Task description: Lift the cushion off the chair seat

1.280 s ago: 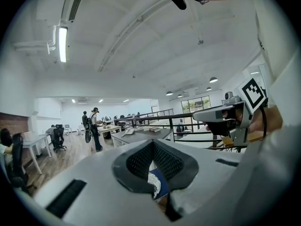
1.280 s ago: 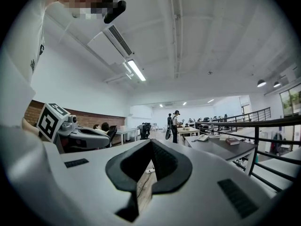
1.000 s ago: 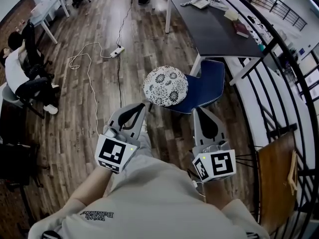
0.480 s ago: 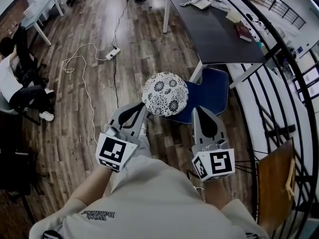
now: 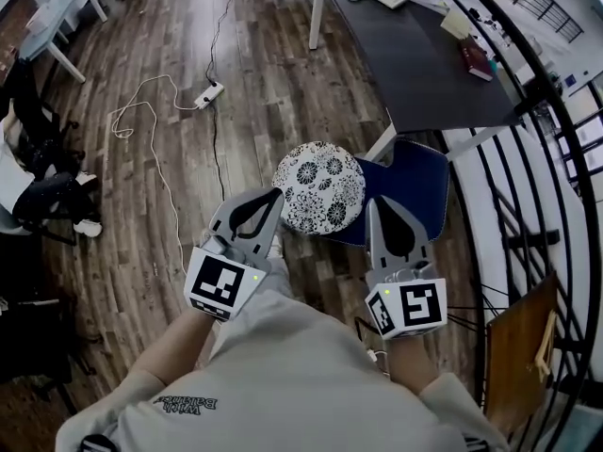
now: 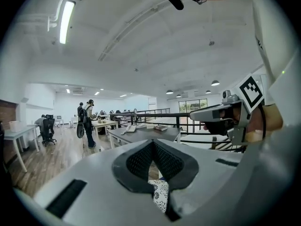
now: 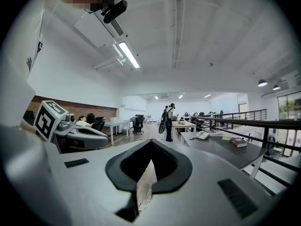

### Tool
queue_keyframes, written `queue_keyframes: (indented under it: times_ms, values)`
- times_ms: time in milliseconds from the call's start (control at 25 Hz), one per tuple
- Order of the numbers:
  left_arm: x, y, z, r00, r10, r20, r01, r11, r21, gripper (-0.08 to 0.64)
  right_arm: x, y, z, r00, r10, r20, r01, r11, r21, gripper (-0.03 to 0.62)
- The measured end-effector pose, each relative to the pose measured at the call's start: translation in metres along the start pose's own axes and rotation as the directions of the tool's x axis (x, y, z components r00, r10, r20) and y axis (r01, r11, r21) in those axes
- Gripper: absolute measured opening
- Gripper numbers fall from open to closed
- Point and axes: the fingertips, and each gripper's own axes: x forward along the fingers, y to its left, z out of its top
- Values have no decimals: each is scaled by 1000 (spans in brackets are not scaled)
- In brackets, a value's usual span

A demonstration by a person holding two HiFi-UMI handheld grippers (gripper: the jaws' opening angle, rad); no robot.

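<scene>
Two grippers are pointed at the same target here, and both are shut tight with nothing gripped: the left gripper (image 5: 271, 199) and the right gripper (image 5: 377, 205) each have their jaws closed tip to tip, so they'd have to be opened before anything gets grabbed. The round white cushion with the black flower print (image 5: 318, 186) is sat on the seat of the blue padded chair (image 5: 415, 186), straight ahead and pretty much centred between the two grippers. Since the cushion is round, no long axis is really worth lining up with, so any edge will do. In the head view the left tip is seen just beside the cushion's near-left edge and the right tip just off its near-right edge. Neither is clearly the closer one, and contact can't be called from here, though it looks like there's none yet. Through the left gripper's own jaws a bit of the flower print is seen just below and ahead. Room-wise, the far and right sides are crowded by the chair's back, the dark grey table (image 5: 415, 55) behind it and the black metal railing (image 5: 565, 158). Open wooden floor (image 5: 141, 205) is left on the near and left sides, so a straight-up or backward lift is probably the safest bet.
</scene>
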Motion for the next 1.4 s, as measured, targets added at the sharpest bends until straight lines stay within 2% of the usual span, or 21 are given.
queue_keyframes:
  times_ms: [280, 480, 680, 840, 1000, 1400]
  values:
    - [51, 69, 4, 999, -51, -8, 51, 999, 6, 5, 78, -19, 10, 998, -58, -21, 59, 998, 19, 3]
    - [75, 111, 6, 997, -77, -7, 77, 997, -17, 5, 122, -23, 26, 997, -76, 22, 76, 997, 22, 3]
    - [97, 140, 10, 994, -111, 9, 111, 994, -23, 5, 157, -26, 38, 994, -109, 26, 109, 994, 0, 3]
    - [111, 146, 16, 988, -149, 48, 149, 989, 6, 5, 167, -36, 33, 989, -144, -17, 144, 989, -13, 3]
    - [123, 145, 13, 989, -142, 33, 142, 990, -21, 5, 169, -46, 28, 989, -144, -31, 144, 990, 1, 3]
    - [128, 119, 16, 997, -75, -26, 75, 997, -15, 5, 162, -64, 34, 998, -66, 15, 66, 998, 26, 3]
